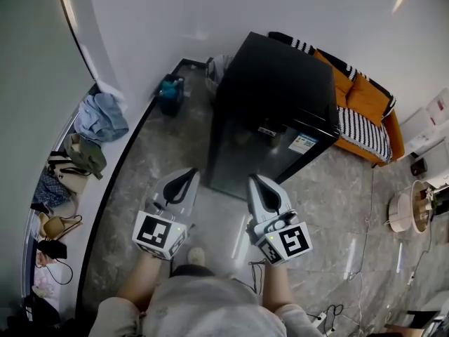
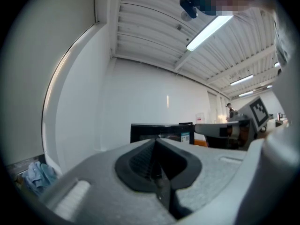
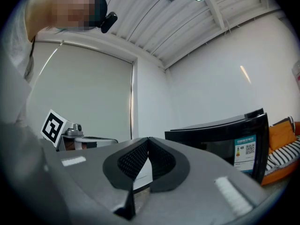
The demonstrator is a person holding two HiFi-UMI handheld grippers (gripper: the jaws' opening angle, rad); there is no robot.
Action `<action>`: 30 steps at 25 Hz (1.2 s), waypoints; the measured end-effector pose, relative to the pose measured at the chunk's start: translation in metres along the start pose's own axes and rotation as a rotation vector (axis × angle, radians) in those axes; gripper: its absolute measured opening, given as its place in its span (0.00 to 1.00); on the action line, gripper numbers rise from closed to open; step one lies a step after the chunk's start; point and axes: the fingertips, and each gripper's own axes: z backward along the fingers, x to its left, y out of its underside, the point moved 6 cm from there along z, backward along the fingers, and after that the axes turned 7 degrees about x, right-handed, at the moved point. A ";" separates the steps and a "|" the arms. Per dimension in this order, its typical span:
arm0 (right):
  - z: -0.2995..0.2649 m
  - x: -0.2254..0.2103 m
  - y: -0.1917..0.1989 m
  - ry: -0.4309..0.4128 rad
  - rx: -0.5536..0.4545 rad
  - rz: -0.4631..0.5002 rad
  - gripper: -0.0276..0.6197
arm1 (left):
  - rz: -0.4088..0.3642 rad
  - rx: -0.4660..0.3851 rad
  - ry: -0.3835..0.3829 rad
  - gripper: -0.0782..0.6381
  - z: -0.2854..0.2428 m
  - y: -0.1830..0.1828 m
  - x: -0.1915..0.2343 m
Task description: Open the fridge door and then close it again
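A small black fridge (image 1: 275, 102) stands on the marbled floor with its door shut; a white and blue label (image 1: 303, 143) sits on the door's upper right. Both grippers hover just in front of the door, apart from it. My left gripper (image 1: 187, 175) points at the fridge's lower left corner, jaws shut and empty. My right gripper (image 1: 255, 181) points at the door's lower middle, also shut with nothing held. In the left gripper view the fridge (image 2: 161, 132) shows beyond the closed left gripper (image 2: 155, 140). In the right gripper view the fridge (image 3: 220, 134) lies right of the closed right gripper (image 3: 148, 139).
An orange sofa (image 1: 367, 95) with a striped blanket stands behind the fridge on the right. A bin (image 1: 217, 67) and a dark teal bag (image 1: 170, 94) sit by the back wall. Clothes and bags (image 1: 97, 120) line the left ledge. Cables (image 1: 330, 313) trail on the floor at the lower right.
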 end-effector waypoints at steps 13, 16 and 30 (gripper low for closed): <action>-0.063 -0.020 0.026 0.107 0.036 -0.017 0.04 | 0.012 0.072 0.081 0.11 -0.048 0.034 0.072; -0.069 -0.026 0.039 0.131 0.051 -0.037 0.04 | 0.033 0.101 0.098 0.11 -0.059 0.052 0.082; -0.076 -0.047 0.095 0.183 0.107 -0.097 0.04 | 0.060 0.179 0.144 0.18 -0.120 0.116 0.104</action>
